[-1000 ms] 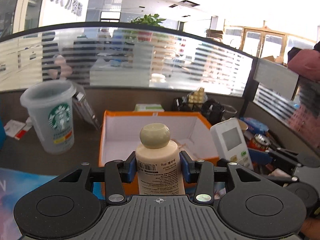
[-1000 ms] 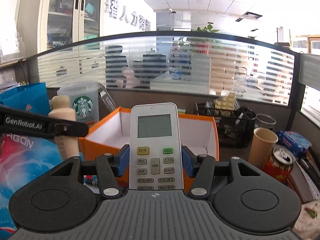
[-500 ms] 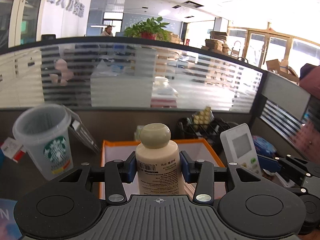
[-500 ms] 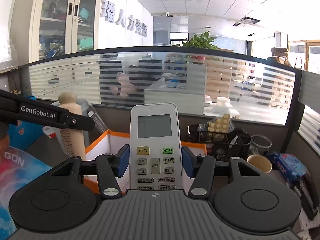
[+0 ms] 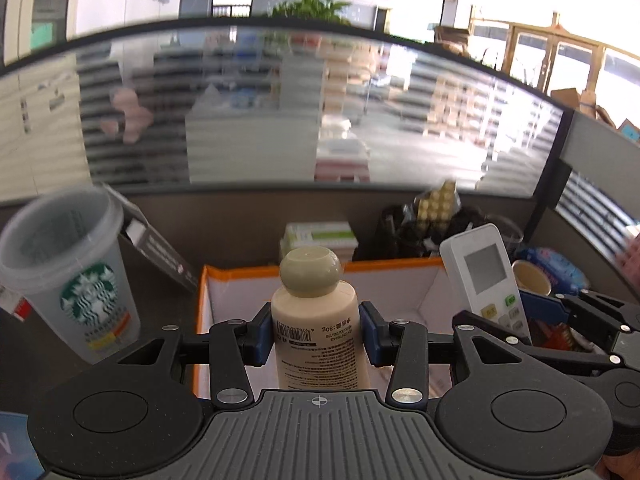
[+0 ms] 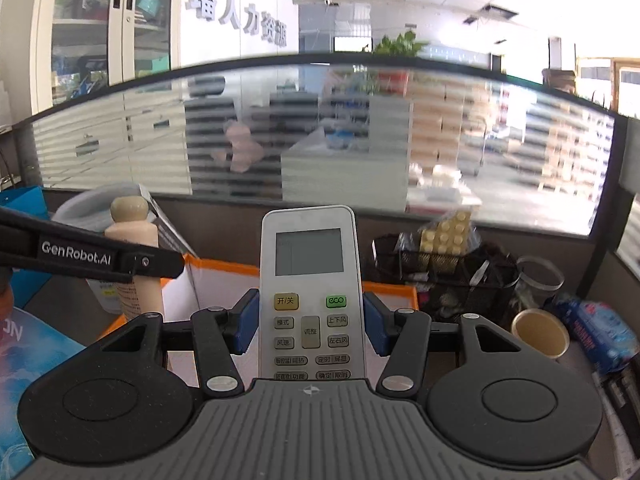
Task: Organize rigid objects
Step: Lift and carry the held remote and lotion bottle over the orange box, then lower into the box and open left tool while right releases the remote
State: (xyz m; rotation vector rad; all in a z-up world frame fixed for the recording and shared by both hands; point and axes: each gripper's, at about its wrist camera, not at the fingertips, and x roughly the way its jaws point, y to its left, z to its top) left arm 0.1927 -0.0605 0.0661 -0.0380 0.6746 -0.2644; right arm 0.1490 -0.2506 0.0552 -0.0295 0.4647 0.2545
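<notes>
My left gripper (image 5: 315,334) is shut on a cream bottle (image 5: 316,320) with a round cap, held upright above the near edge of an orange box (image 5: 240,272) with a white inside. My right gripper (image 6: 309,326) is shut on a white remote control (image 6: 308,280), held upright. The remote also shows in the left wrist view (image 5: 480,272), to the right over the box. The bottle (image 6: 130,236) and the left gripper's arm (image 6: 80,256) show at the left of the right wrist view, with the orange box (image 6: 392,292) behind the remote.
A Starbucks plastic cup (image 5: 68,276) stands left of the box. A black mesh organizer (image 6: 440,268), a paper cup (image 6: 540,330), a clear cup (image 6: 538,280) and a blue packet (image 6: 600,332) sit at the right. A grey partition with striped glass (image 5: 320,120) runs behind.
Both views have tilted back down after rising: the box sits higher and nearer in view. Both grippers still hold their objects; the remote shows closer to the bottle.
</notes>
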